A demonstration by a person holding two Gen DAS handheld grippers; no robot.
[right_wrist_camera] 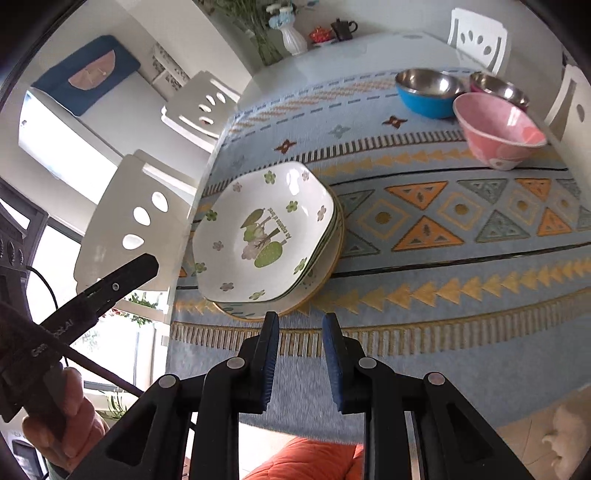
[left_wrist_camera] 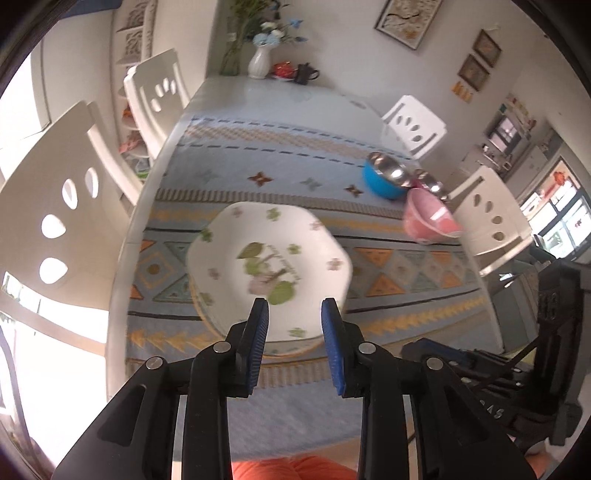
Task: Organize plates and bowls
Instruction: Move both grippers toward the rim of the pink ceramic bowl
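Note:
A stack of plates with a white floral square plate on top sits on the patterned tablecloth; it also shows in the left wrist view. A pink bowl stands at the right, with a blue steel-lined bowl and a magenta steel-lined bowl behind it. In the left wrist view the pink bowl and blue bowl are far right. My left gripper is open and empty just above the plate stack's near edge. My right gripper is open and empty, short of the stack.
White chairs stand around the table. A white vase with flowers, a red pot and a dark teapot sit at the far end. The left gripper's body shows at the right view's left. An orange cushion lies below.

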